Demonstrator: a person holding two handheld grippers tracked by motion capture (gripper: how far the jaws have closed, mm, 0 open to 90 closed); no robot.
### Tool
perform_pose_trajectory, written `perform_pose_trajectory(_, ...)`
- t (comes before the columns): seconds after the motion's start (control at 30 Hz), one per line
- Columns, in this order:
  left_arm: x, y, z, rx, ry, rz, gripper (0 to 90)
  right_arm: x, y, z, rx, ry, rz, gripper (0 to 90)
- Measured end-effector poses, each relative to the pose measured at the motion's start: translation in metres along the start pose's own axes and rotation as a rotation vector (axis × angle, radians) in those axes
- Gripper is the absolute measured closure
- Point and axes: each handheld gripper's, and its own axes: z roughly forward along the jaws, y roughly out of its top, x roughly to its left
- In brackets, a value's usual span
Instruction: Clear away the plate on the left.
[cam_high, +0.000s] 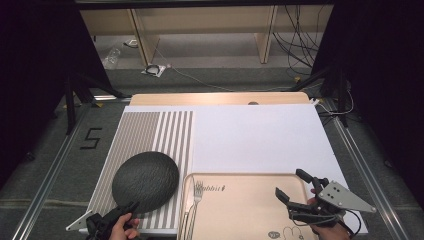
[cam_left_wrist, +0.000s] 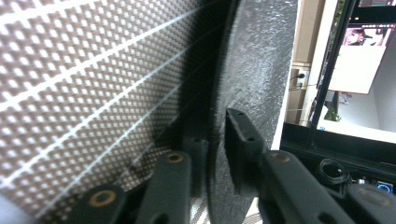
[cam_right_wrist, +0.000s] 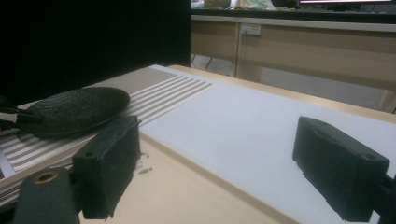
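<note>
Over the striped mat's (cam_high: 150, 131) near edge, the left gripper (cam_high: 131, 206) is pinching the dark plate's (cam_high: 145, 180) rim. Up close, its jaws are clamping that rim. Opposite, the right gripper (cam_right_wrist: 212, 172) is hanging wide open above the tray (cam_right_wrist: 187, 191).

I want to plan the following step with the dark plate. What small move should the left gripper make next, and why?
Probably lift the dark plate a little and carry it toward the tray. The left gripper has its jaws on either side of the plate's near rim over the striped mat, so it appears gripped. The right gripper waits open above the tray, where a fork lies.
</note>
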Motion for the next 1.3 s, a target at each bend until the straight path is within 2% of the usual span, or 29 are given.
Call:
perform_pose_trajectory(0.07,0.000,-0.001,-0.001,-0.004,-0.014,0.010,80.8,0.000,0.000,0.000,0.000,0.001,-0.001,15.9)
perform_pose_trajectory(0.13,-0.001,-0.002,-0.003,-0.016,-0.047,0.017,83.3,0.000,0.000,0.000,0.000,0.001,-0.002,16.0)
perform_pose_trajectory(0.4,-0.004,-0.002,-0.005,-0.025,-0.060,0.052,85.1,0.000,0.000,0.000,0.001,0.004,-0.004,15.9)
perform_pose_trajectory(0.5,-0.003,0.000,-0.003,-0.014,-0.069,0.035,85.1,0.000,0.000,0.000,0.000,0.005,-0.007,16.0)
perform_pose_trajectory(0.67,-0.005,0.002,-0.002,0.003,-0.068,0.049,85.1,0.001,0.000,0.000,-0.002,0.007,-0.007,15.9)
perform_pose_trajectory(0.8,-0.007,0.002,0.000,0.026,-0.086,0.053,85.1,0.000,0.000,0.000,-0.003,0.006,-0.008,16.0)
perform_pose_trajectory(0.97,-0.013,0.004,0.001,0.038,-0.130,0.092,85.1,0.001,0.001,0.000,-0.002,0.007,-0.006,15.9)
perform_pose_trajectory(1.03,-0.014,0.004,0.001,0.043,-0.141,0.094,85.1,0.001,0.001,0.000,-0.004,0.007,-0.008,15.9)
perform_pose_trajectory(1.23,-0.018,0.002,0.004,0.101,-0.187,0.101,85.1,0.001,0.000,0.000,-0.002,0.008,-0.007,15.9)
perform_pose_trajectory(1.3,-0.020,0.002,0.006,0.114,-0.199,0.119,85.1,0.000,0.000,0.000,-0.002,0.007,-0.008,15.9)
